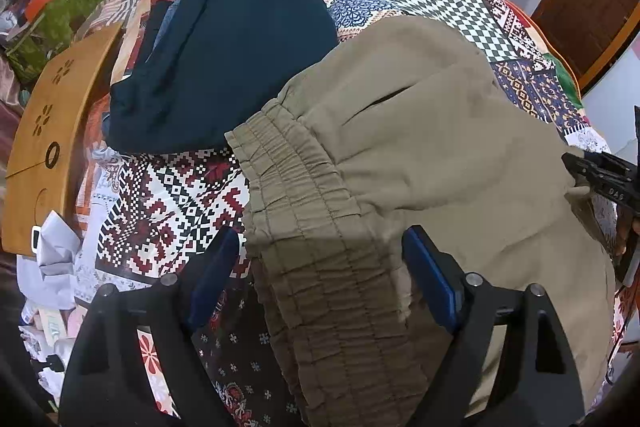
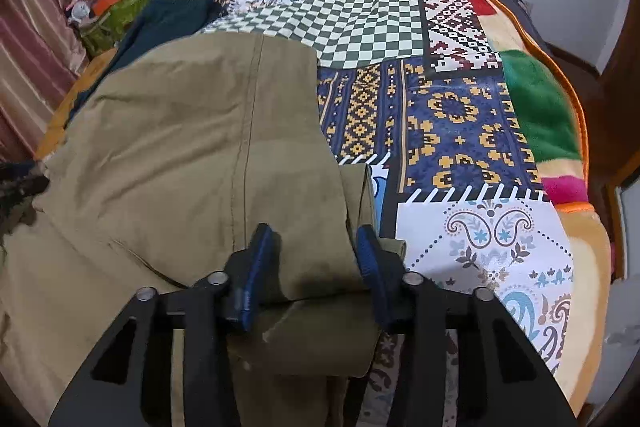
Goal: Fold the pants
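Here the left gripper (image 1: 320,267) straddles the khaki pants' (image 1: 420,147) waistband — untouched.

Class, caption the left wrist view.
Open left gripper straddles the khaki pants' elastic waistband on a patchwork bedspread.

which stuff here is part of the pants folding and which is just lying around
Part of the job:
- khaki pants
- left gripper
- right gripper

Just lying about:
- dark teal garment
- patchwork bedspread
- wooden board
- green box
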A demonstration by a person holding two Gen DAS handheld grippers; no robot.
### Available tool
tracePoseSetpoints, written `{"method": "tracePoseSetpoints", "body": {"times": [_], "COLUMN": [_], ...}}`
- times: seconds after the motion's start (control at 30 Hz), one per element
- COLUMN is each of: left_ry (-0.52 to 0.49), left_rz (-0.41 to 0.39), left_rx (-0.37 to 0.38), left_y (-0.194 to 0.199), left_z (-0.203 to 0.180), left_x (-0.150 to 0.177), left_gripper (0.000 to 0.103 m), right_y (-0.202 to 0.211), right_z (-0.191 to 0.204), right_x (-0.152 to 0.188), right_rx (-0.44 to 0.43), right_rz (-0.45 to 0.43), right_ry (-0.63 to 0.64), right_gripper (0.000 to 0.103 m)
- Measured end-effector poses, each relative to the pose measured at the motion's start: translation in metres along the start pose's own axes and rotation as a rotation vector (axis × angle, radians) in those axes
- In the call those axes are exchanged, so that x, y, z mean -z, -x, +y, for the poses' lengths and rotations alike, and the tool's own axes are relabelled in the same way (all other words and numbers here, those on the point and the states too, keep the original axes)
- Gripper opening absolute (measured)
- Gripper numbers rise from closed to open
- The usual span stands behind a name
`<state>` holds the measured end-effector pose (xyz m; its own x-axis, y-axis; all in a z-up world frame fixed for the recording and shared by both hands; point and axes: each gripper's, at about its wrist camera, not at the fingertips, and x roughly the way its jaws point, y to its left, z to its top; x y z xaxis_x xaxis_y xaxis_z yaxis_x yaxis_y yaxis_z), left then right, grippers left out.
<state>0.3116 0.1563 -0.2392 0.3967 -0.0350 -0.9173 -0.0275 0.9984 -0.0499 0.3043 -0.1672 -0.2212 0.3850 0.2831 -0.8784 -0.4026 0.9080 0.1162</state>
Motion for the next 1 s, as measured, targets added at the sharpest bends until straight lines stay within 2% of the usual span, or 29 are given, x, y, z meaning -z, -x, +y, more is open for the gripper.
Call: {"method": "tracePoseSetpoints", "body": {"times": [0.03, 0.07, 0.13, 0.17, 0.33, 0.47, 0.7, 0.9, 1.0], "left_ry": [-0.003, -0.01, -0.025, -0.031, 0.012, 0.035, 0.058, 0.044, 0.051], "left_rz": [-0.007, -0.021, -0.065, -0.076, -0.084, -0.098, -0.069, -0.076, -0.107], "left_rx": [-0.012, -0.039, -0.143, -0.148, -0.146, -0.161, -0.098, -0.093, -0.086], "left_y": [0.0, 0.001, 0.005, 0.006, 0.007, 0.006, 0.0, 0.019, 0.035], "left_z": [0.0, -0.002, -0.004, -0.004, 0.005, 0.007, 0.013, 0.011, 0.015], "left_x": [0.001, 0.001, 0.002, 0.002, 0.006, 0.011, 0.01, 0.008, 0.001], "left_gripper": [0.085, 0.085, 0.085, 0.084, 0.083, 0.083, 0.083, 0.083, 0.083], "right_y": [-0.001, -0.002, -0.002, -0.001, -0.003, -0.007, -0.007, 0.019, 0.039], "right_z": [0.0, 0.0, 0.003, 0.004, 0.01, 0.009, 0.008, 0.006, 0.007], "right_x": [0.001, 0.003, 0.006, 0.006, 0.006, 0.008, 0.004, -0.009, -0.02], "right_rx": [-0.002, -0.002, 0.011, 0.018, 0.053, 0.061, 0.061, 0.079, 0.057], "right_rz": [0.008, 0.013, 0.012, 0.011, 0.01, 0.013, 0.036, 0.021, -0.035], "right_ry": [0.006, 0.011, 0.041, 0.051, 0.091, 0.076, 0.068, 0.054, 0.047], "right_gripper": [0.021, 0.019, 0.017, 0.016, 0.014, 0.013, 0.015, 0.021, 0.033]}}
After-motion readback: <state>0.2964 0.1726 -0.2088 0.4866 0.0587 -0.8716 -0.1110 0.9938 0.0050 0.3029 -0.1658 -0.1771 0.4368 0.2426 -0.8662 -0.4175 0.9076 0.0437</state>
